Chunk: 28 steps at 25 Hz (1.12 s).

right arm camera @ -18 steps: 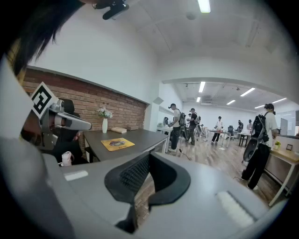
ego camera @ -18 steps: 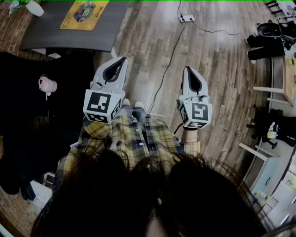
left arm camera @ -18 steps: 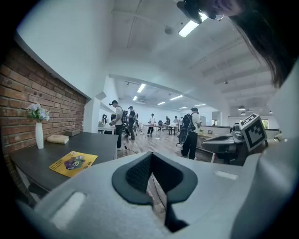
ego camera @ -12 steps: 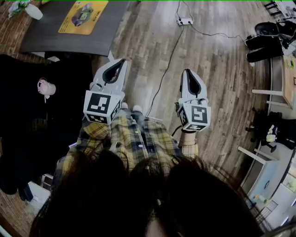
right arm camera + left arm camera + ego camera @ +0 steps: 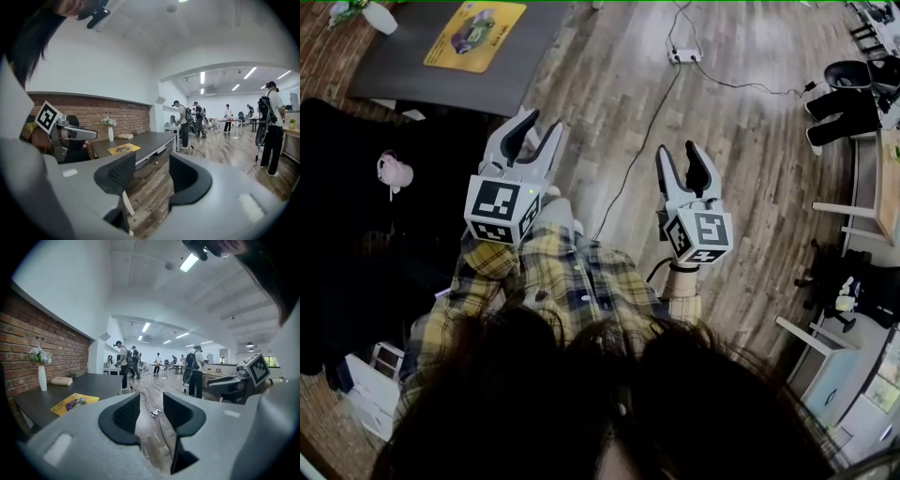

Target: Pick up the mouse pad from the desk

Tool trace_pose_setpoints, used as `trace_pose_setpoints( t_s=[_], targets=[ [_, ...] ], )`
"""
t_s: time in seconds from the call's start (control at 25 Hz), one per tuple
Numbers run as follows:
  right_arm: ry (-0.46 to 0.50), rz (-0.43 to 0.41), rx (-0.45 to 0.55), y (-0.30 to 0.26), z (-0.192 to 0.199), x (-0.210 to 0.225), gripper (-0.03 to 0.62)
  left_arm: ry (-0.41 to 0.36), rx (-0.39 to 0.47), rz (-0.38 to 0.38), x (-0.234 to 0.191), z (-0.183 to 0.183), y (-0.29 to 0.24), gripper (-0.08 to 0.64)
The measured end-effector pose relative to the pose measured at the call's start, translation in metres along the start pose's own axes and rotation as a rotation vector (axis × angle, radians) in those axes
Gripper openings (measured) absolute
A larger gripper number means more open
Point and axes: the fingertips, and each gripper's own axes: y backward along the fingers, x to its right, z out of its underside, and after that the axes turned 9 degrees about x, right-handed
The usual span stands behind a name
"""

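**Closing in on the mouse pad**

You stand well short of the yellow mouse pad (image 5: 475, 22), which lies flat on the dark counter (image 5: 422, 70) ahead and to your left. The left gripper (image 5: 539, 127) and right gripper (image 5: 679, 155) both hang over the wooden floor, jaws apart with nothing between them. Step up to the counter first. The pad looks thin, so come in low and level at one edge, perhaps sliding it to the counter's rim.

Yellow mouse pad (image 5: 475, 22) with purple print, dark grey worktop (image 5: 412, 73), brown plank floor (image 5: 750, 141), yellow-and-navy plaid shirt (image 5: 558, 281), pale grey left gripper (image 5: 539, 127) and right gripper (image 5: 679, 155), black-and-white marker cubes (image 5: 499, 208)
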Motion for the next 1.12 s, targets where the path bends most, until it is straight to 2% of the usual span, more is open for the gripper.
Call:
trace_pose_setpoints(
  t_s=[0.16, 0.44, 0.84, 1.12],
  targets=[
    [-0.016, -0.041, -0.003, -0.018, 0.001, 0.007, 0.248, 0.024, 0.003, 0.006, -0.002, 0.002, -0.021, 0.203],
    [-0.014, -0.038, 0.001, -0.072, -0.004, 0.027, 0.279, 0.055, 0.03, 0.011, -0.038, -0.002, -0.076, 0.275],
    [-0.008, -0.047, -0.015, -0.2, -0.02, 0.056, 0.298, 0.057, 0.086, 0.0, -0.127, -0.031, -0.179, 0.288],
    [-0.007, -0.104, -0.012, -0.287, -0.025, 0.057, 0.32, 0.078, 0.096, -0.098, -0.202, -0.027, -0.21, 0.298]
  ],
)
